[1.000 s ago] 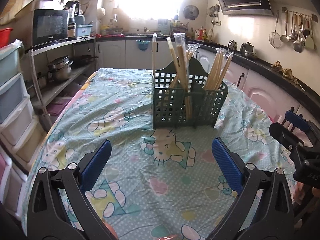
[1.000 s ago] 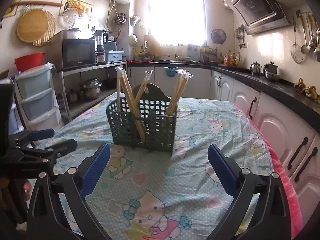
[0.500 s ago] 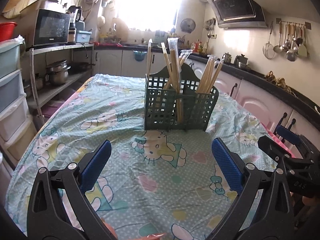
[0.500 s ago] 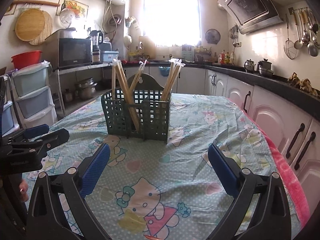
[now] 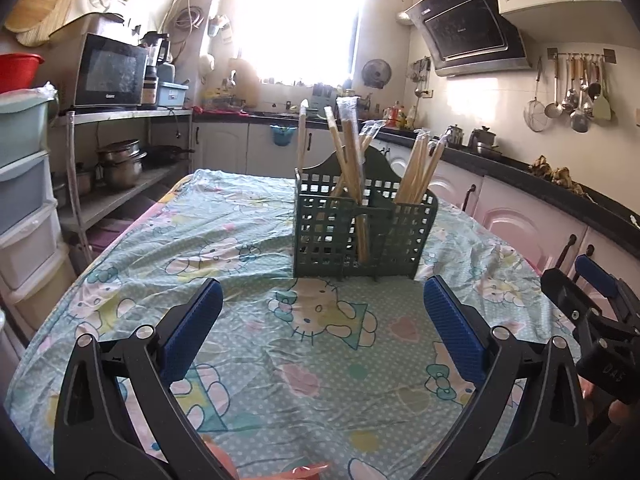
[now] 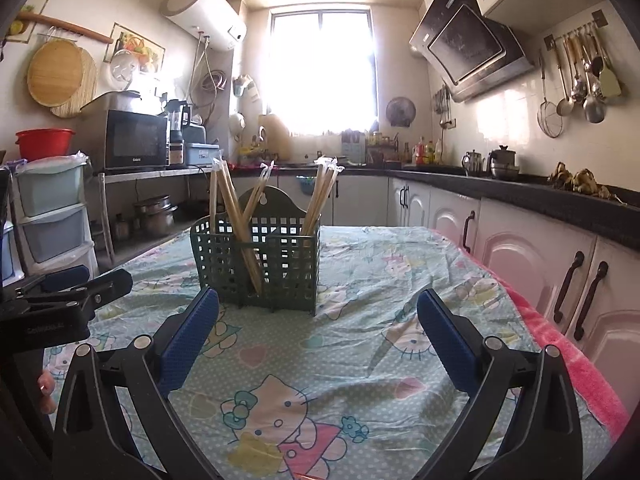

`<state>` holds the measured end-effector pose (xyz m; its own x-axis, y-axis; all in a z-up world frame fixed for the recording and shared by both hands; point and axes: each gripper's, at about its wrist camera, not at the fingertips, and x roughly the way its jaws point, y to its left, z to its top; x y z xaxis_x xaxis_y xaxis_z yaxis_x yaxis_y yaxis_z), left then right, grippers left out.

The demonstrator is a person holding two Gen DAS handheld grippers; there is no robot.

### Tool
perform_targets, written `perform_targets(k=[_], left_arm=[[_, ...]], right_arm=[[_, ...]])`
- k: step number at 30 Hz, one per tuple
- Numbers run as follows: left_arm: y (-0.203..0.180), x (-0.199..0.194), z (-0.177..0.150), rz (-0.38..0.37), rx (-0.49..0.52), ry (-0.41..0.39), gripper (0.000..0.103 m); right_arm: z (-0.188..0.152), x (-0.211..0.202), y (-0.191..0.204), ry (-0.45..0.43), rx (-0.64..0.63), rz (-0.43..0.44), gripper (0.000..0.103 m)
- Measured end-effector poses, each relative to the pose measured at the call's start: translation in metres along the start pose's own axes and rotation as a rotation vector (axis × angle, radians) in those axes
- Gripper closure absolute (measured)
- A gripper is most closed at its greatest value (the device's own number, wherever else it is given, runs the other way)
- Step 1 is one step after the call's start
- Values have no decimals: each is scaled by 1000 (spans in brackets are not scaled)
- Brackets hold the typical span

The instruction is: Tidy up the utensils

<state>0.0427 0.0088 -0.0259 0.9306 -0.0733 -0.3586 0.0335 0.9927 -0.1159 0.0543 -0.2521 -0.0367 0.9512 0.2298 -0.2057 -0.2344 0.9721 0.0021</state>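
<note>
Mid-desk, on the cartoon-print cloth, sits the dark green plastic lattice caddy (image 5: 362, 232) full of plastic-wrapped wooden chopsticks (image 5: 352, 160). Left tongs (image 5: 320, 334) and right tongs (image 6: 318, 330) both spread, empty. Sticks look light, stiff, slippery in wrap; I'd pinch near the tops.

"Galanz" on the microwave (image 6: 136, 142); "DAS" on right gripper (image 5: 600, 308).

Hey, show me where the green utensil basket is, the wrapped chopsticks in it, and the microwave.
green utensil basket (image 5: 332, 236): left wrist view, on its front mesh wall.
wrapped chopsticks (image 6: 236, 204): right wrist view, mid-shaft of the leaning bundle.
microwave (image 6: 138, 142): right wrist view, on its dark door.
</note>
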Motion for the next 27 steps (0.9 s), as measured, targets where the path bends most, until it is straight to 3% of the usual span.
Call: perform_targets(k=[27], left_arm=[[0,-2,-2,9,-1,-8,10]], right_arm=[[-5,-2,4,-4,-8,1,6]])
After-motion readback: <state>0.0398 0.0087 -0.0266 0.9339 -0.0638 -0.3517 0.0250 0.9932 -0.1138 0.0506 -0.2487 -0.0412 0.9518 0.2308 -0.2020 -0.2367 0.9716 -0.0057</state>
